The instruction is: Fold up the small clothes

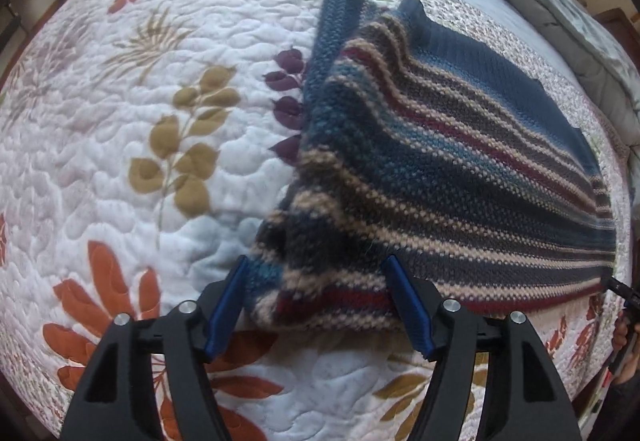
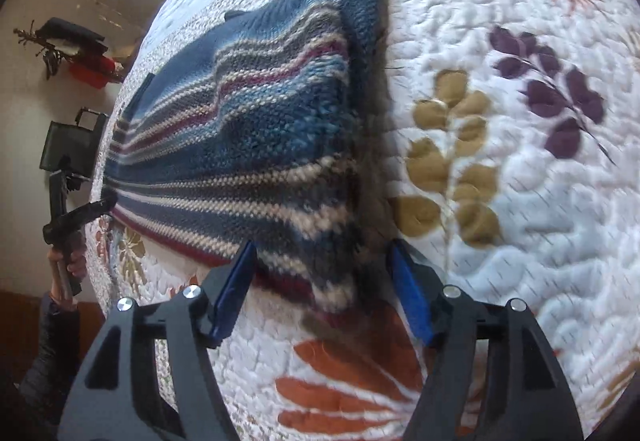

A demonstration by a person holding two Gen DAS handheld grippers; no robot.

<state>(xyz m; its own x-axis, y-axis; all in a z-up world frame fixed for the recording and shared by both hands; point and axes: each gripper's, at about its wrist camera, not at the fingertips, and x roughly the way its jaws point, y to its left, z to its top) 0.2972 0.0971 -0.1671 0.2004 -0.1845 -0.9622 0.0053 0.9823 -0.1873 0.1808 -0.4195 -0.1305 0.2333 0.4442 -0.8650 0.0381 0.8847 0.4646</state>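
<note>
Two grippers work one striped knit sweater (image 1: 440,145) on the bed's quilted floral bedspread (image 1: 120,121). The left gripper (image 1: 320,297) has blue fingers (image 1: 224,305) spread wide, the chunky knit's corner lying between them. The right gripper (image 2: 320,281) shows the same, fingers (image 2: 408,293) wide around the opposite corner. The stripes run lengthwise from one gripper to the other, and the wool is rumpled and partly folded.

My sweater (image 1: 440,169) is coarse, fuzzy knitted wool; the bed quilt (image 1: 120,101) is puckered, stitched matt cloth. My left hand-held gripper (image 1: 316,281) has ribbed blue pads (image 1: 408,305), matt black plastic.
</note>
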